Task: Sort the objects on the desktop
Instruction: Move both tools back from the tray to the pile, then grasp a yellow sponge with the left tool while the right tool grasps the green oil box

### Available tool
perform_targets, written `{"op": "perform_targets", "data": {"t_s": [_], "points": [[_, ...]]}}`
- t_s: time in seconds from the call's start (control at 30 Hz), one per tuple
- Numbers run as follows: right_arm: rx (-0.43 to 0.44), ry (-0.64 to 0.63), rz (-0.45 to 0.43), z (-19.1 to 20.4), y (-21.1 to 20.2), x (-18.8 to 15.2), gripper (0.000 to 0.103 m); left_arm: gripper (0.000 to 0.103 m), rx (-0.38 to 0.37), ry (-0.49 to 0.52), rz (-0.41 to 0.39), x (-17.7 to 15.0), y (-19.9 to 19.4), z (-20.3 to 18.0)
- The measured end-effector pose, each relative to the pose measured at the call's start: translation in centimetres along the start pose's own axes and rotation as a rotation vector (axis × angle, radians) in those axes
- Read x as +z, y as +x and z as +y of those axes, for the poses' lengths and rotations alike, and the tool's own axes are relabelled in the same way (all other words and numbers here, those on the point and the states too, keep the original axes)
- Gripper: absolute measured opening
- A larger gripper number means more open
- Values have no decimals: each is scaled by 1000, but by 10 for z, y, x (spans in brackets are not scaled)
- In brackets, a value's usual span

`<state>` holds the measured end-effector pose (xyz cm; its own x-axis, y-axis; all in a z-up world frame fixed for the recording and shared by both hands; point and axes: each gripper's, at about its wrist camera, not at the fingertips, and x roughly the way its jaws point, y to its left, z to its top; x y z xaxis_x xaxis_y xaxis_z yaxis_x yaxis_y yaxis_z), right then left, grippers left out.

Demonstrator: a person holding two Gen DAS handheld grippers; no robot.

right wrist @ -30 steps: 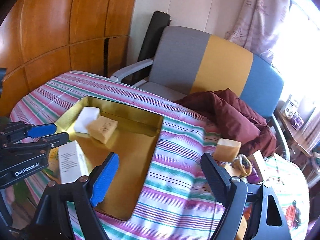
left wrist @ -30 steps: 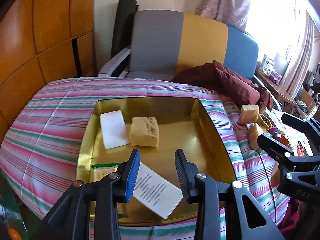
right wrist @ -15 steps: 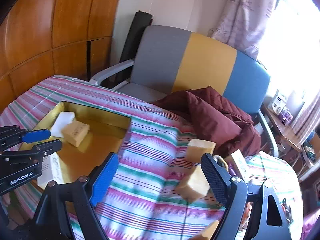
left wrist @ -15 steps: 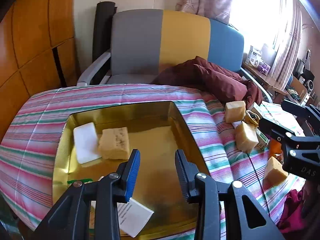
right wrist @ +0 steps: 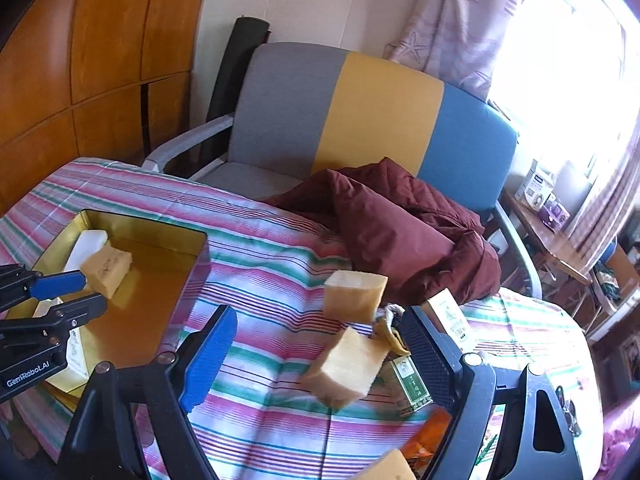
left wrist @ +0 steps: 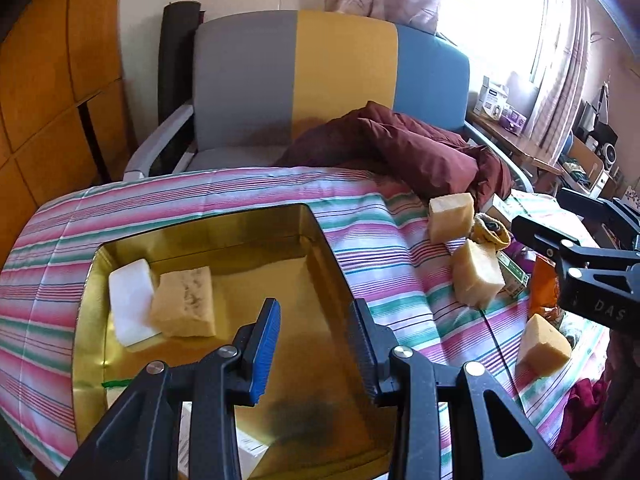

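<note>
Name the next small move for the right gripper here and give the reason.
Probably lower the open right gripper onto the tan sponge block lying between its fingers on the striped cloth and close. One tan block already sits in the gold tray beside a white one, while others remain outside. The left gripper hangs open and empty over the tray.
</note>
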<state>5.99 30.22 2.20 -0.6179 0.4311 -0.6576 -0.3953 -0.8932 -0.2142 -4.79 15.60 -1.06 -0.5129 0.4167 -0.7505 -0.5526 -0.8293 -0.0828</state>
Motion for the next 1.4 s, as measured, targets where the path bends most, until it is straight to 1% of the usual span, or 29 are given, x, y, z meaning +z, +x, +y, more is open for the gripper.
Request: {"op": "perform_targets", "data": {"t_s": [0.13,0.2,0.27,0.33,0.37,0.43,0.47,0.53,0.6,0.7,0.73,0.8,0.87,0.93,1.0,1.1,1.17,1.23,1.3,1.37,1.4], "points": [[-4,37,34,-12,19,-4,85,36,-16,20,10,6,10,-9],[-5,68,68,-21,34,-9,85,36,-26,34,19,9,17,-16],[2,126,119,-35,51,-16,84,36,-42,49,24,12,23,-23],[41,233,179,-58,68,-23,81,36,-61,65,36,14,31,-31],[50,298,208,-72,75,-27,78,36,-71,71,40,15,35,-35],[56,378,234,-94,83,-34,74,36,-88,87,45,18,41,-44],[63,407,242,-100,84,-36,70,36,-97,93,49,19,44,-48],[109,504,262,-119,90,-43,66,36,-122,99,56,22,50,-55],[145,581,274,-134,95,-49,65,36,-151,99,72,26,58,-62],[171,632,287,-141,101,-53,62,36,-202,89,97,30,69,-71],[161,642,290,-142,102,-54,62,36,-207,89,107,32,72,-74],[108,644,286,-148,101,-55,61,36,-234,106,113,35,77,-86],[98,648,290,-155,99,-56,61,39,-261,126,124,36,81,-97],[110,655,302,-162,100,-58,62,47,-308,145,141,36,86,-112],[129,646,318,-166,102,-60,62,48,-329,167,157,34,92,-126],[174,624,350,-170,107,-65,61,51,-332,202,185,30,104,-146],[174,582,379,-169,114,-66,62,54,-337,217,199,28,110,-155],[179,539,399,-166,118,-66,62,67,-347,230,200,28,114,-161],[182,512,409,-164,122,-67,62,74,-353,263,199,28,118,-170],[181,482,426,-161,128,-67,62,77,-329,303,186,27,121,-177],[179,470,433,-160,130,-67,62,80,-319,330,189,26,125,-183]]}}
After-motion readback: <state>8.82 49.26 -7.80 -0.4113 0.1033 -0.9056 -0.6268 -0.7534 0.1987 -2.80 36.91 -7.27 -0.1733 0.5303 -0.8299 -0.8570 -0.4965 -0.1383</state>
